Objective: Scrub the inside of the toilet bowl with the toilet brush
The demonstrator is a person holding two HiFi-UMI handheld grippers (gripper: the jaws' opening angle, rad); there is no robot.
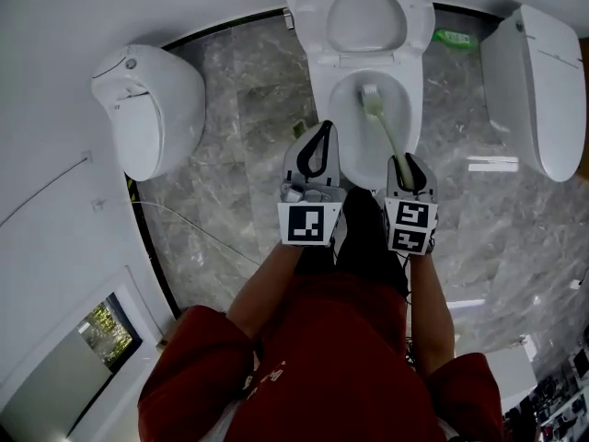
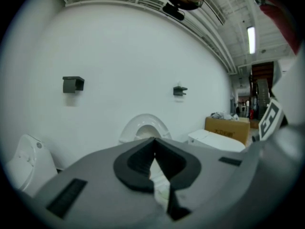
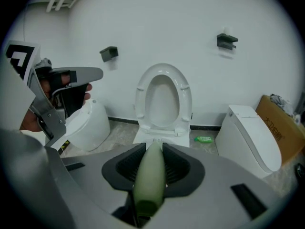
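Standing square to a white ceramic toilet, oval seat and lid tipped up against the white wall to leave the bowl open for cleaning. Holding a long pale green plastic toilet brush by the top end of its handle in the right gripper, jaws clamped on either side of the shaft, a grip likely chosen to put the whole length of the handle between hand and water. Angled down and forward, with the whitish bristle head inside the bowl, toward its far wall; contact with the porcelain impossible to confirm from here. Just beside, above the near rim, the left gripper, jaws together on nothing, seemingly held out of the brush's path. At left a squat white toilet, at right a longer white toilet, both well apart from the work. By the wall, a small green bottle lying on the grey marbled stone floor. Scrubbing judged in hand, amount done unknowable.
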